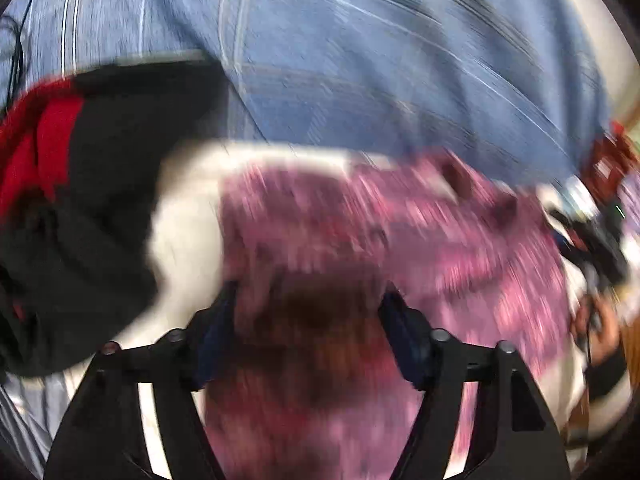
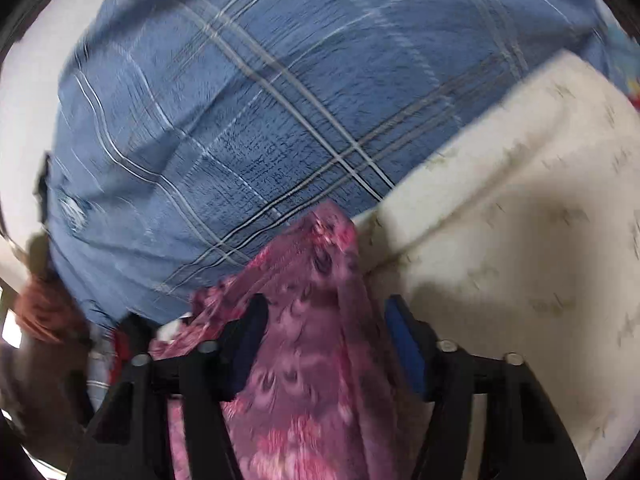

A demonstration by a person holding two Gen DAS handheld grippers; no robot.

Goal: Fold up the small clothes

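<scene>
A pink flower-print garment [image 1: 400, 232] lies spread under my left gripper [image 1: 310, 296], whose jaws stand apart above it with nothing pinched; this view is heavily blurred. In the right wrist view the same pink garment [image 2: 304, 360] runs up as a narrow bunched strip between the fingers of my right gripper [image 2: 326, 304]. The jaws stand apart around it, and the right blue pad [image 2: 404, 344] shows a small gap to the cloth.
A blue checked cloth [image 1: 360, 60] [image 2: 260, 120] covers the surface behind. A black and red heap of clothes [image 1: 100, 160] sits at the left. A cream patterned fabric [image 2: 520, 220] lies to the right. A person's hand [image 2: 44, 312] shows at the left edge.
</scene>
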